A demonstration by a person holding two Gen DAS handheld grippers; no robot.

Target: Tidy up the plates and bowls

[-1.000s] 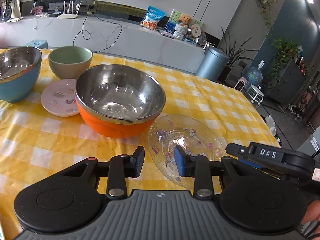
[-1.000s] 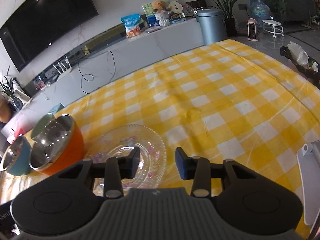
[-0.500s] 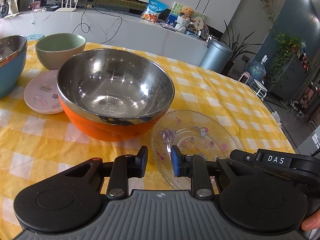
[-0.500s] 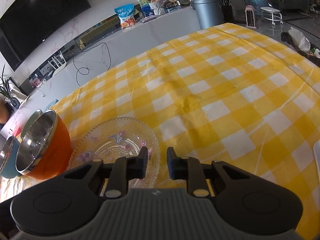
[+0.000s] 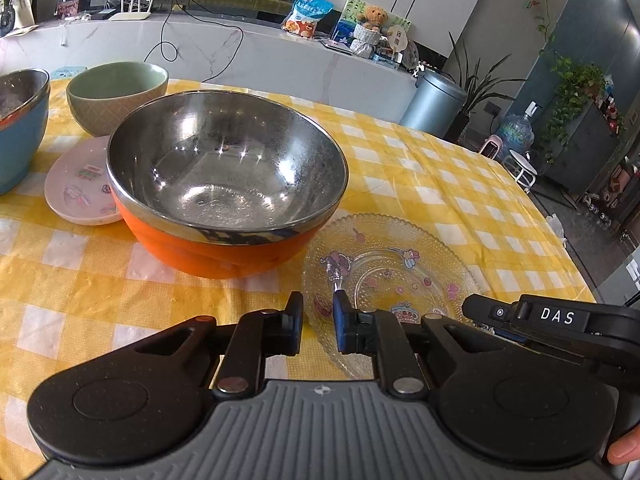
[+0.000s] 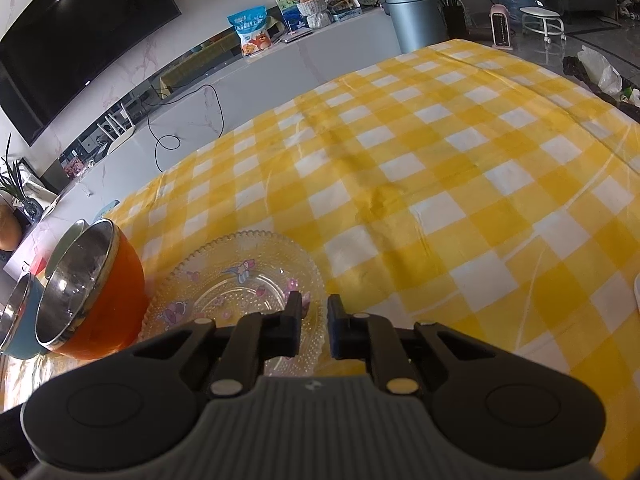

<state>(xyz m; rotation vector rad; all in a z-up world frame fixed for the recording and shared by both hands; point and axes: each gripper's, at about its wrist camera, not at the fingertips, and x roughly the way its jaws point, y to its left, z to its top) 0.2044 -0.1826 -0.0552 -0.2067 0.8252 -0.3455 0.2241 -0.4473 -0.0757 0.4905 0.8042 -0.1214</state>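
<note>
A yellow-checked table (image 6: 460, 168) carries a glass plate (image 5: 394, 268) beside an orange steel bowl (image 5: 224, 184). Both the left hand-held gripper (image 5: 318, 320) and right hand-held gripper (image 6: 314, 322) have just been closing on the plate's rim, narrow gaps remaining.

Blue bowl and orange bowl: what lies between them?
A small pink plate lies between the blue bowl and the orange bowl, its edge hidden behind the orange bowl; the left wrist view shows this.
</note>
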